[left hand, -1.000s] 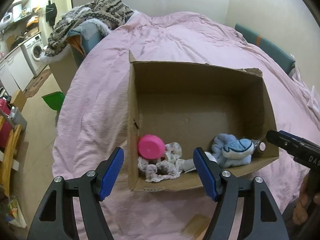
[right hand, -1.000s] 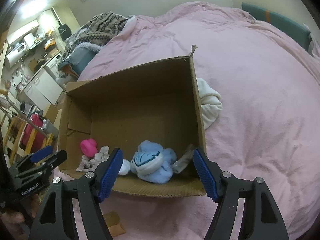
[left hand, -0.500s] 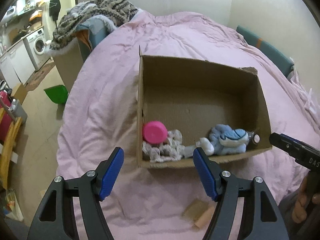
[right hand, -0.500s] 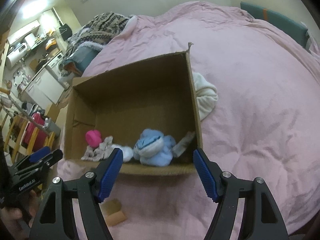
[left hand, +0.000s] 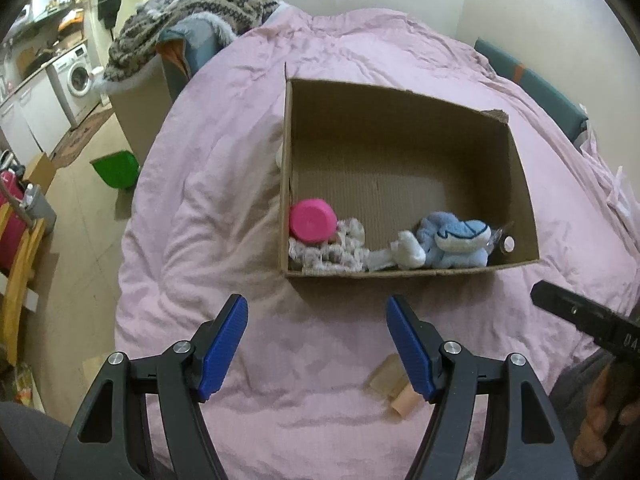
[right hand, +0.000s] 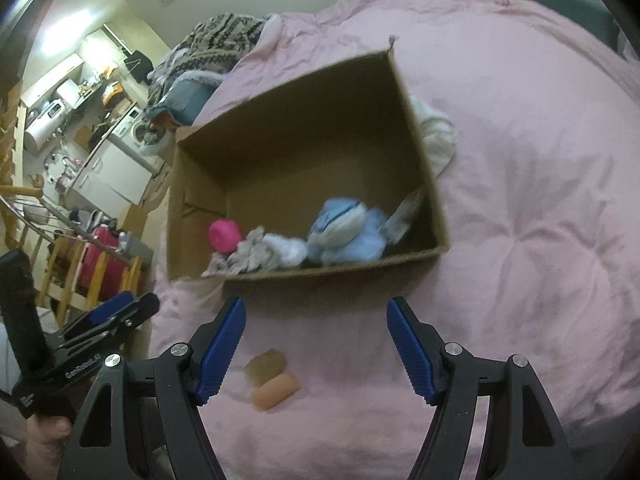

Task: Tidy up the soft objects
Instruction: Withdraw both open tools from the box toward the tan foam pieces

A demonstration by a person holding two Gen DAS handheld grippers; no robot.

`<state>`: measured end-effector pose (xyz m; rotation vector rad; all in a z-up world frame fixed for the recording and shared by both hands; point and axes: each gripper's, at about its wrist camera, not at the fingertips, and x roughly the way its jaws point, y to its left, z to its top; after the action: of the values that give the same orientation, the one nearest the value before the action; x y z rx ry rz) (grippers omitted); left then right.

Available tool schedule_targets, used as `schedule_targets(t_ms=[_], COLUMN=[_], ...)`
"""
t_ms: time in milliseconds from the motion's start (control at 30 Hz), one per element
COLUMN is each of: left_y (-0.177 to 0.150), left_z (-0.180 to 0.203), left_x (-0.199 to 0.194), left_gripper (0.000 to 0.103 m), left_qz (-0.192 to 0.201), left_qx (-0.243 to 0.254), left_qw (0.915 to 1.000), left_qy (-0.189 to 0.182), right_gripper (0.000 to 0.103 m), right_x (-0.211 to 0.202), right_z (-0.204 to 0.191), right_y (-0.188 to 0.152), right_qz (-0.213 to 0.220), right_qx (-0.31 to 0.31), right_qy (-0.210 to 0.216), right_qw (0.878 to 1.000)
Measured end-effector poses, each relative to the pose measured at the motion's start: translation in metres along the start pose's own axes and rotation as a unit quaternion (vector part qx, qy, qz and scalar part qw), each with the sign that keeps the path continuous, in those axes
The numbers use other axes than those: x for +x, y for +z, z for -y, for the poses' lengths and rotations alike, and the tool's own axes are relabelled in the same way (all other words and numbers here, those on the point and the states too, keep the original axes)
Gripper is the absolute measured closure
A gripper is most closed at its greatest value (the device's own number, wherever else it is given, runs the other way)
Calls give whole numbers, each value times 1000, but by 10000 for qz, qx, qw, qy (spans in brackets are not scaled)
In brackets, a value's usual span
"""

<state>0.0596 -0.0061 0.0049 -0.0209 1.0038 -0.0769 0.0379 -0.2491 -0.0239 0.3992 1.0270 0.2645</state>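
Note:
An open cardboard box [left hand: 400, 120] [right hand: 420, 152] sits on the pink bed cover. Along its near wall lie a pink round toy [left hand: 311, 220] [right hand: 223, 234], a grey-white lacy cloth [left hand: 340, 250] [right hand: 248, 256], a white sock-like piece [left hand: 408, 254] and a blue plush toy [left hand: 456, 240] [right hand: 348, 236]. A tan and peach soft piece [left hand: 394, 390] [right hand: 272, 384] lies on the cover before the box. My left gripper [left hand: 316, 344] is open and empty, short of the box. My right gripper [right hand: 316, 344] is open and empty, above that piece.
The pink bed cover [left hand: 224, 184] fills the scene. A white cloth [right hand: 438, 140] lies right of the box. A patterned blanket [left hand: 192, 8] is piled at the bed's far left. The floor, a green bin [left hand: 116, 168] and a washing machine [left hand: 78, 72] lie left.
Both grippers have pulled back from the box, which now sits farther away. The tan and peach piece on the cover has come into fuller view. Both stay open.

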Motion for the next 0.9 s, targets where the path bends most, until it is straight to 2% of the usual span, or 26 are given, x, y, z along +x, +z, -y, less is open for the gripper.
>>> schedule_targets(t_ms=[267, 533, 767, 833, 900], left_y=[-6, -7, -8, -8, -8], left_z=[-4, -15, -19, -18, -15], left_x=[12, 24, 33, 33, 33], left_gripper=[34, 34, 34, 34, 34], left_qz=[-297, -541, -726, -728, -722], left_qx=[-214, -510, -729, -690, -622], left_qw=[9992, 9970, 9945, 9948, 9953], left_qy=[129, 230, 177, 182, 197], right_gripper=[26, 26, 26, 32, 50], right_x=[36, 71, 99, 103, 112], right_z=[-8, -5, -24, -35, -42], right_y=[-16, -27, -41, -46, -52], right_qz=[-826, -1581, -2165, -2220, -2351], right_qx=[147, 469, 23, -198, -292], right_qy=[361, 732, 652, 615, 574], right_qw=[9958, 9836, 9741, 9729, 9698])
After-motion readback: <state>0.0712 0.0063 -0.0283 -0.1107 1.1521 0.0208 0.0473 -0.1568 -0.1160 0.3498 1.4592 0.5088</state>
